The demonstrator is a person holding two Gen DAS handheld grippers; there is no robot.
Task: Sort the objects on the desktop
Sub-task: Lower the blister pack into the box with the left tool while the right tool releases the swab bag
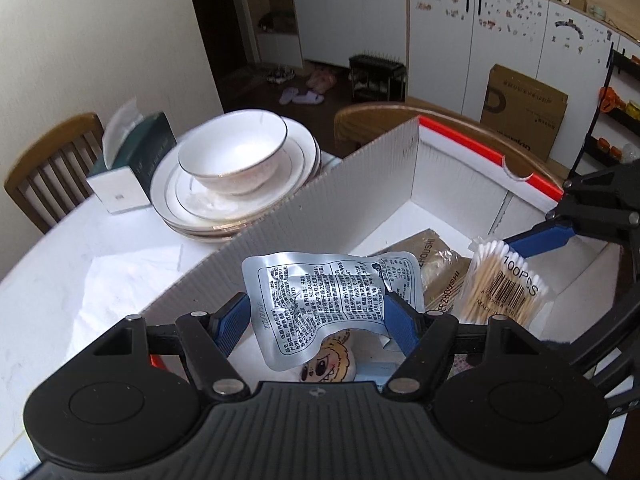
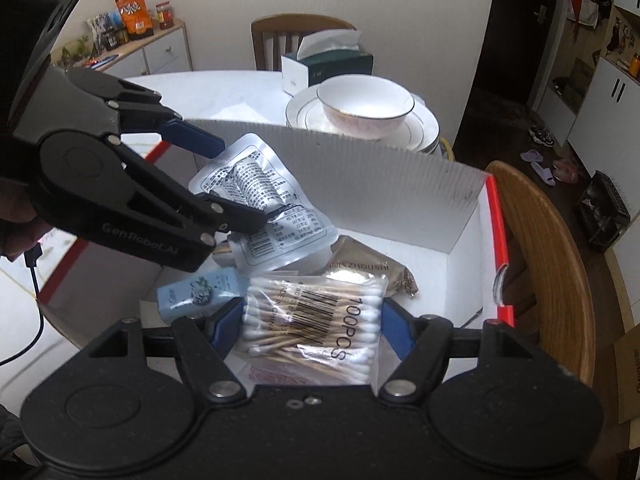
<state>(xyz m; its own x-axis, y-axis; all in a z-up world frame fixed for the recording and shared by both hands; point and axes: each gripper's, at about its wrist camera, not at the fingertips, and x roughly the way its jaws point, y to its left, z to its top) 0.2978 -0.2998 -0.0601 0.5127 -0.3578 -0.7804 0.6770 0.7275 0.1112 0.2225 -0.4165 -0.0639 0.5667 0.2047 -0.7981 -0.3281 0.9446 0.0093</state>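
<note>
A white cardboard box [image 1: 360, 184] with a red rim stands on the table; it also shows in the right wrist view [image 2: 400, 184]. My left gripper [image 1: 316, 320] is shut on a silver foil pouch [image 1: 320, 292] and holds it over the box; the pouch also shows in the right wrist view [image 2: 264, 200]. My right gripper [image 2: 312, 320] is shut on a clear bag of cotton swabs [image 2: 312, 320], also over the box; the bag also shows in the left wrist view [image 1: 504, 284]. In the box lie a brown snack packet [image 2: 372, 268], a light blue tube [image 2: 196, 292] and a cartoon-face item [image 1: 328, 360].
Stacked white plates with a bowl [image 1: 236, 156] and a dark green tissue box [image 1: 132, 160] stand on the white table [image 1: 80, 280] behind the box. Wooden chairs [image 2: 544, 264] stand around the table.
</note>
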